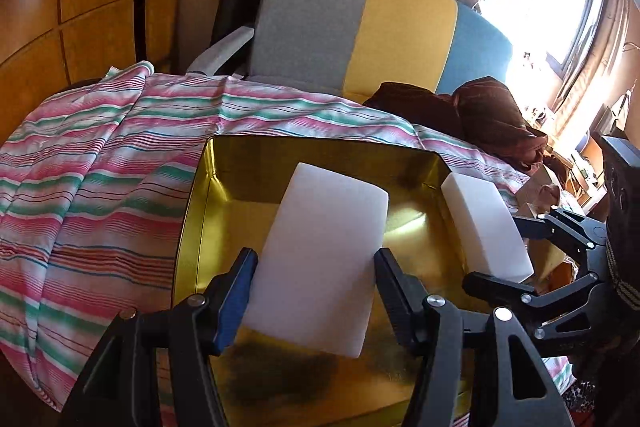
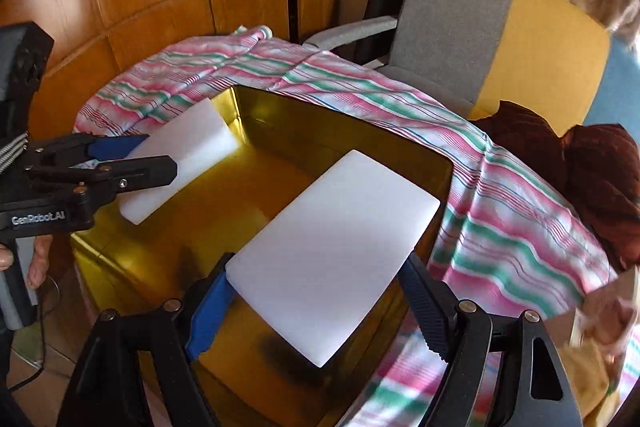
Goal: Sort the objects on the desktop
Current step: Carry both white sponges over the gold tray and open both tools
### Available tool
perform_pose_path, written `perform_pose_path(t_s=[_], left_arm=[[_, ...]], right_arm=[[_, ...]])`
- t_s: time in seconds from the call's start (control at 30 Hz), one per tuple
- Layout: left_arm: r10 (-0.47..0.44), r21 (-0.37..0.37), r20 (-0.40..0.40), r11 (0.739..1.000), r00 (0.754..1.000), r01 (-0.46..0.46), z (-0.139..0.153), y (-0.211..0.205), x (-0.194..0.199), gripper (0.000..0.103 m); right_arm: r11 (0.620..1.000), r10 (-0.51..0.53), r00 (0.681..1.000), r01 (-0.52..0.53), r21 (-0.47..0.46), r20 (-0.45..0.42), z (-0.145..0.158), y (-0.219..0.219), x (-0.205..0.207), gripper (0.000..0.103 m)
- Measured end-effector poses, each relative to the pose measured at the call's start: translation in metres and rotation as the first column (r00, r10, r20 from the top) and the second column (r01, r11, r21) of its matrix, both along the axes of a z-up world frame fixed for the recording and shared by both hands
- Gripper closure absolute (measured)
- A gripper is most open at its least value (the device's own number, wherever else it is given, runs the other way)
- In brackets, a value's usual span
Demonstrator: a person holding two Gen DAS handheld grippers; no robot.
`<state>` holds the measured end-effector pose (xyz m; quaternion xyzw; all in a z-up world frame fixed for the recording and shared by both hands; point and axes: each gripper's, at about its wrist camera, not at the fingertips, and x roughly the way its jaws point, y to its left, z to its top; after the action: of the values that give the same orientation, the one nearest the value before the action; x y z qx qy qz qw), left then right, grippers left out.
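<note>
Left wrist view: left gripper (image 1: 316,267) clamped on a white foam block (image 1: 320,259), pinched at its near end, far end jutting beyond the jaws over the gold tin (image 1: 200,195). Right gripper (image 2: 316,299) likewise closed on a second white block (image 2: 336,247) above the tin. Risks: shallow grip letting foam pivot, blocks colliding, corner snagging the rim, tin skidding on striped cloth (image 1: 92,167).
</note>
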<state>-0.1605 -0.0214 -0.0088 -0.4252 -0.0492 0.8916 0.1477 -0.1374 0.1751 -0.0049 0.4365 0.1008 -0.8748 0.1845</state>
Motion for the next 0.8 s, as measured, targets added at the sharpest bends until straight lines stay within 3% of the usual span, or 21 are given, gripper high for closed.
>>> perform_pose_path(t_s=[0.33,0.5,0.8], left_arm=[[0.104,-0.045,0.104,0.994,0.989,-0.099,-0.023,-0.015,-0.053,0.040],[0.137,-0.078,0.111,0.989,0.984,-0.129,-0.029,-0.016,-0.065,0.034],[0.119,-0.054,0.080,0.992,0.990,-0.115,-0.015,-0.013,-0.046,0.034]], right_arm=[[0.997,0.012,0.997,-0.017,0.075,0.075,-0.025,-0.018,-0.068,0.016],[1.000,-0.009,0.999,0.009,0.011,0.052,-0.026,-0.008,-0.074,0.009],[0.992,-0.059,0.998,0.055,-0.117,-0.029,-0.005,0.018,-0.044,0.008]])
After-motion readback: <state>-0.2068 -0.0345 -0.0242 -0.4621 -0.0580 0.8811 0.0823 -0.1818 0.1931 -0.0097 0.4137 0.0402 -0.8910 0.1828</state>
